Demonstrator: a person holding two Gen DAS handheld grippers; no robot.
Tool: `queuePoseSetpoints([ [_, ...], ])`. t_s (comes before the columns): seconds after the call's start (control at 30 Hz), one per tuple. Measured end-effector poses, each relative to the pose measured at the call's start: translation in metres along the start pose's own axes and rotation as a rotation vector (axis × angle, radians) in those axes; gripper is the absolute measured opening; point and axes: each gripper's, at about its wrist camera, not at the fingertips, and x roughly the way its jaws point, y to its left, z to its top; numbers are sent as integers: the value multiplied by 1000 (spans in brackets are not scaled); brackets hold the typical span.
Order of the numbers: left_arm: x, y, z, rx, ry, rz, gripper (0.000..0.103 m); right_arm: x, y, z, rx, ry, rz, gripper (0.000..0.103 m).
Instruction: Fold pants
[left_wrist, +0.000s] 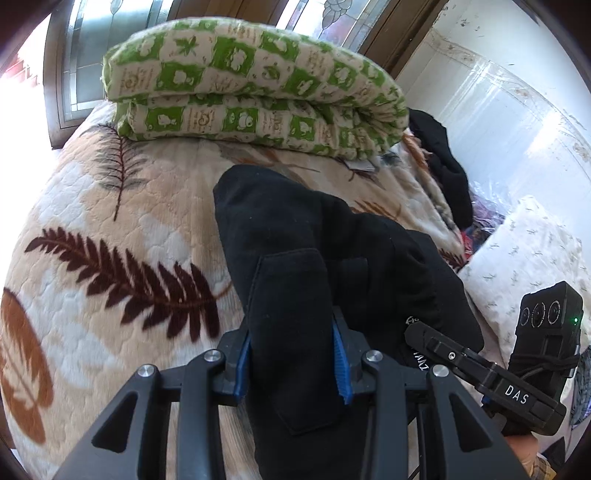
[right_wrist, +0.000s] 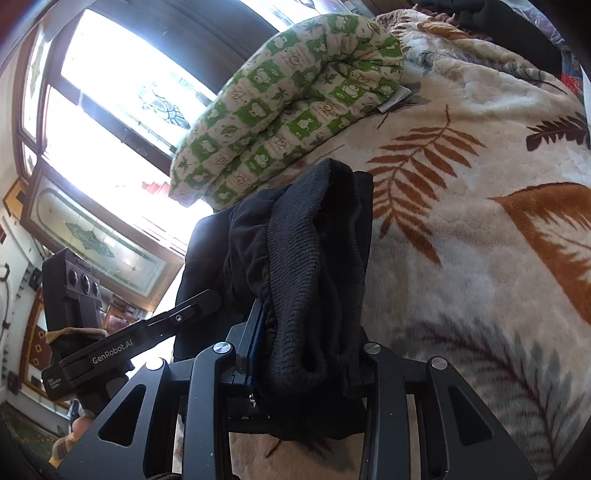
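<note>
Left gripper (left_wrist: 291, 354) pinches a thick fold of black pants (left_wrist: 295, 236) between its blue pads (left_wrist: 340, 363), fabric trailing forward onto a plush leaf-print blanket (left_wrist: 92, 221). Only its view shows a white pillow (left_wrist: 532, 251) and dark clothes (left_wrist: 443, 162) piled by the wall. Right gripper (right_wrist: 303, 354), tilted so the window (right_wrist: 122, 110) slants overhead, is clamped on the ribbed knit waistband (right_wrist: 306, 258), bunched and draped over its fingers; that ribbing shows only here. Both views catch a folded green-and-cream checked quilt (left_wrist: 251, 85) at the blanket's far edge.
</note>
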Motion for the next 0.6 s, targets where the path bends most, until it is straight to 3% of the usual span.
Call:
queuePoseSetpoints([
  [0.17, 25, 15, -6, -11, 13, 26, 44, 26, -16, -1, 12, 25, -43, 35],
  [0.37, 31, 32, -14, -68, 7, -35, 50, 31, -29, -12, -17, 16, -44, 35],
  [0.47, 18, 25, -12, -53, 5, -16, 49, 26, -24, -8, -16, 31, -61, 39],
  [0.6, -18, 7, -23, 37, -40, 26, 47, -2, -8, -9, -69, -32, -118, 45],
])
